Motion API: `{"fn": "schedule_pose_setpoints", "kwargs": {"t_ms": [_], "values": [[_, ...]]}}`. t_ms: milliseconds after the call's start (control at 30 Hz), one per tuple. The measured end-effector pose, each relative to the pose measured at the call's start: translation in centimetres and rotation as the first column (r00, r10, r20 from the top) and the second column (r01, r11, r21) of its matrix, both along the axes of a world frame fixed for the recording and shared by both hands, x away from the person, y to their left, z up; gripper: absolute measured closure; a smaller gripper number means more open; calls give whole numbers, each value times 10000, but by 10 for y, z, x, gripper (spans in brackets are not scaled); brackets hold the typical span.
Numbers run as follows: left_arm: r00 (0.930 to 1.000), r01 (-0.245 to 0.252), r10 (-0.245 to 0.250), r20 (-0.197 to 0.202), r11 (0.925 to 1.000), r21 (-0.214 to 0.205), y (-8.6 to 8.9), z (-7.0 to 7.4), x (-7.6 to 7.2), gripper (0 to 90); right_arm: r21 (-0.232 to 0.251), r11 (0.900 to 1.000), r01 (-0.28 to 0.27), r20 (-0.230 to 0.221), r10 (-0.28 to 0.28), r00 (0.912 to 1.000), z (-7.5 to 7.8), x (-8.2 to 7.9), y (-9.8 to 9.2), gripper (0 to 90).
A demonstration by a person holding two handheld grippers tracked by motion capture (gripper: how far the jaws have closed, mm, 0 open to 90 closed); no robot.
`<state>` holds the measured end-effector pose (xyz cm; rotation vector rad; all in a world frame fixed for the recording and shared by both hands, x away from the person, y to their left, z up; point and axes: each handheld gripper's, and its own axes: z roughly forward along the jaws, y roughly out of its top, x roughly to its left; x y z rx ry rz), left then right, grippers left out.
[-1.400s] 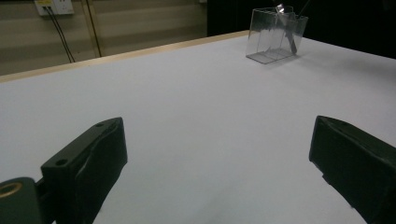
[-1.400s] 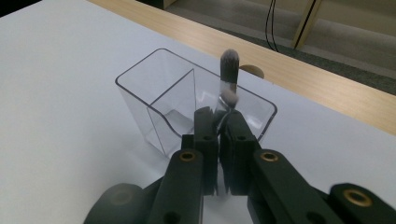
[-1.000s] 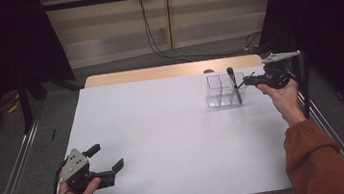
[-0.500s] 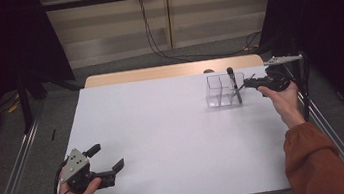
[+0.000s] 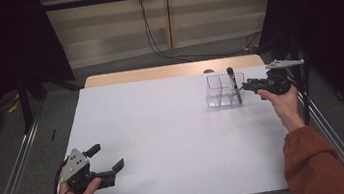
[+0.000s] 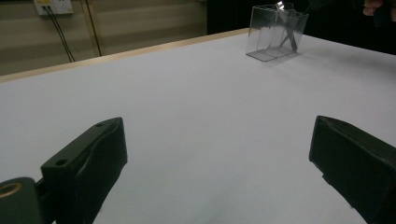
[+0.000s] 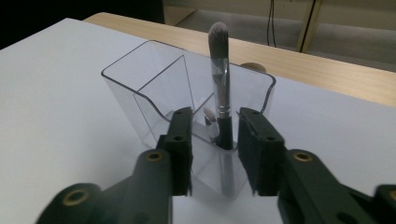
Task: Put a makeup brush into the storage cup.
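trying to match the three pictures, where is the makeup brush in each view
High view: the makeup brush stands upright in the clear organizer, far right of the table, just left of the right claw.
Left gripper view: upper right, a dark tilted handle inside the organizer.
Right gripper view: centre, bristles up, between the claw's parted jaws.
Shared landmark: the clear organizer.

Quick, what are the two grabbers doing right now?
Left gripper: open, holding nothing.
Right gripper: just been opening, fingers apart around the brush in the clear holder.
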<state>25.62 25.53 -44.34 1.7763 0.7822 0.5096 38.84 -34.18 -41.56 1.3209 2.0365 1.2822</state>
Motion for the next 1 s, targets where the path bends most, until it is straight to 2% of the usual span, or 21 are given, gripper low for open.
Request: {"fn": "schedule_pose_setpoints", "kwargs": {"t_ms": [300, 367, 467, 567, 700, 767, 867, 1000], "values": [[9999, -96, 95, -52, 9999, -107, -2, 0, 3, 41, 324, 9994, 153, 294, -163, 9994, -3, -6, -5, 336], [9999, -114, 113, -61, 9999, -99, -1, 0, 3, 41, 290, 9993, 243, 337, -252, 9991, -3, -7, -6, 242], [9998, -183, 182, -67, 9997, -167, -1, -1, 2, 41, 389, 9986, 346, 211, -354, 9991, -4, -8, -6, 135], [9999, -147, 147, -28, 9998, -95, -1, -1, 2, 41, 470, 9986, 236, 297, -251, 9992, -4, -9, -5, 114], [9999, -147, 147, -29, 9998, -103, -1, 0, 1, 41, 514, 9982, 317, 446, -340, 9984, -5, -12, -2, 0], [9999, -104, 104, -4, 9999, -71, 0, 0, 1, 41, 430, 9989, 199, 507, -221, 9985, -7, -14, -2, 11], [9999, -119, 120, 15, 9999, -90, 1, 0, 0, 41, 446, 9984, 338, 505, -360, 9981, -8, -16, 1, 8], [9999, -110, 111, 42, 9998, -139, 1, 1, -1, 41, 411, 9991, 33, 589, -57, 9982, -8, -21, 2, 8]]}}
